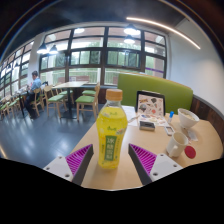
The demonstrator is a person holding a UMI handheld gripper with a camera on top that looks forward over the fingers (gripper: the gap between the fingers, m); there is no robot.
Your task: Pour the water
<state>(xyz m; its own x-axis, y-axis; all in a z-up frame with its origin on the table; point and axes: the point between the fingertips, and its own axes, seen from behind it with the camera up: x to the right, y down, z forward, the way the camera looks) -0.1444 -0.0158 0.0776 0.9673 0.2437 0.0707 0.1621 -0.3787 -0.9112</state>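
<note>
Gripper view: yellow bottle [111, 130] upright btwn pink pads [80, 160], fingers apart w/ gaps both sides, not clamped yet. Resting on table [120, 175]; cups [182, 125] ahead-right, prob pour target. Lined up for grab.

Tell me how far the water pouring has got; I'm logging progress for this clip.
Early stage. Done: the gripper has been brought up to the yellow bottle, which stands upright on the table between the open fingers, orange cap on. In hand: closing on the bottle; no squeeze shows. Left: gripping, lifting, uncapping and pouring, perhaps into the white cup lying tipped to the right.
</note>
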